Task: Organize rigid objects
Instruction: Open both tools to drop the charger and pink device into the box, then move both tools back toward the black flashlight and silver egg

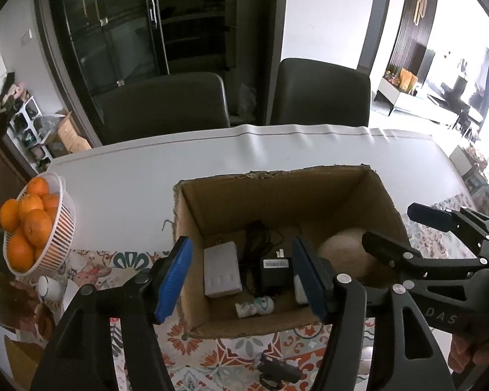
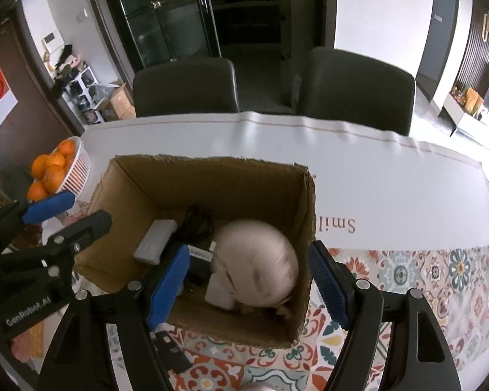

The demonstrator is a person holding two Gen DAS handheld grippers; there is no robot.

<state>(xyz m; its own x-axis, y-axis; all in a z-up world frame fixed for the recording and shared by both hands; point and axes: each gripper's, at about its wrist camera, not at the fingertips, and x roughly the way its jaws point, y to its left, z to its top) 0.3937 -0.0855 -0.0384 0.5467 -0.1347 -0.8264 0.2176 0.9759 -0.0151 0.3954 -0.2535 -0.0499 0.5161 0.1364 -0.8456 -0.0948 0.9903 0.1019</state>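
1. Left wrist view showed the cardboard box (image 1: pixel 277 202) at about 12 o'clock from the left tongs (image 1: pixel 241 280), already holding a white adapter (image 1: pixel 221 273), a black charger (image 1: pixel 274 275) and a pale round object (image 1: pixel 345 254).
2. Left tongs stood part open with nothing gripped, one pad outside the box's wall and one over its inside.
3. Right tongs (image 2: pixel 247 282) were likewise part open and empty, straddling the box's right wall above the round object.
4. A small dark item (image 1: pixel 277 373) lay on the patterned bench (image 1: pixel 212 352) at 6 o'clock of the box; judged next, it wanted a square, centred pinch.
5. An orange basket (image 1: pixel 39 224) sat at 9 o'clock, clear.
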